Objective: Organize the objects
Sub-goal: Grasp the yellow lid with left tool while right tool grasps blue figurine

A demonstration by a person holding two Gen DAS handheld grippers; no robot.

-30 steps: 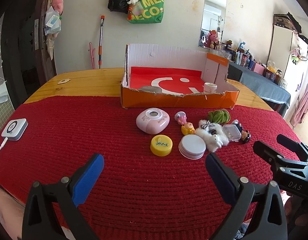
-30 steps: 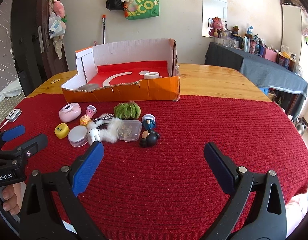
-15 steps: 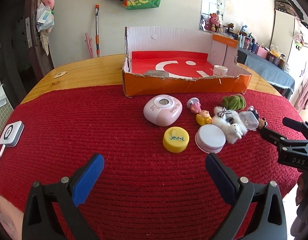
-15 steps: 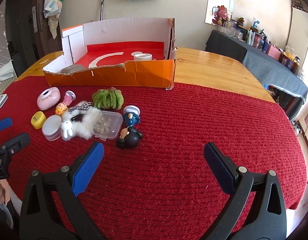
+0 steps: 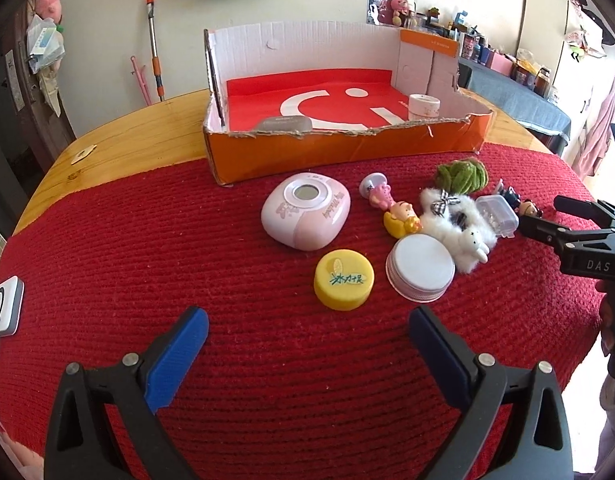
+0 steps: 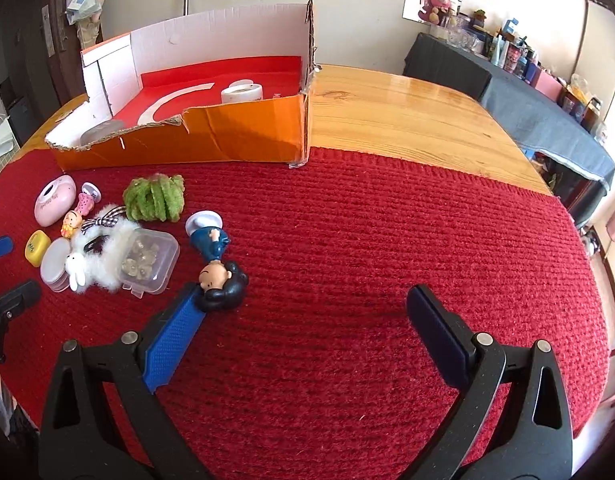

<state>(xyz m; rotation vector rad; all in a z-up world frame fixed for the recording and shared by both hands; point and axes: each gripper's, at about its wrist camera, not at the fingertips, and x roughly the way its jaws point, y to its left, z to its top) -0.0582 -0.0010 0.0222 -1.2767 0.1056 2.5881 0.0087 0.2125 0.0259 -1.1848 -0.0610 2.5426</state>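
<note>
Right wrist view, right tool [image 6: 307, 304] spread, bare red mat [image 6: 407, 240] rightward

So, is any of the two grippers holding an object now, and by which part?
Nothing is held. The left gripper and the right gripper are both open above the red mat.

- The left gripper [image 5: 307, 330] has black, triangular cut-out arms, and each finger [image 5: 177, 354] carries a blue ribbed pad.
- Round silver screws sit where the pads meet the black arms.
- The right gripper [image 6: 305, 326] is built the same way: a black frame, blue textured pads [image 6: 173, 334] and silver screws.
- In the left wrist view, the right gripper's black body bears the white letters "DAS".
- At the far right edge of that view a dark sleeve shows, too blurred for detail.
</note>
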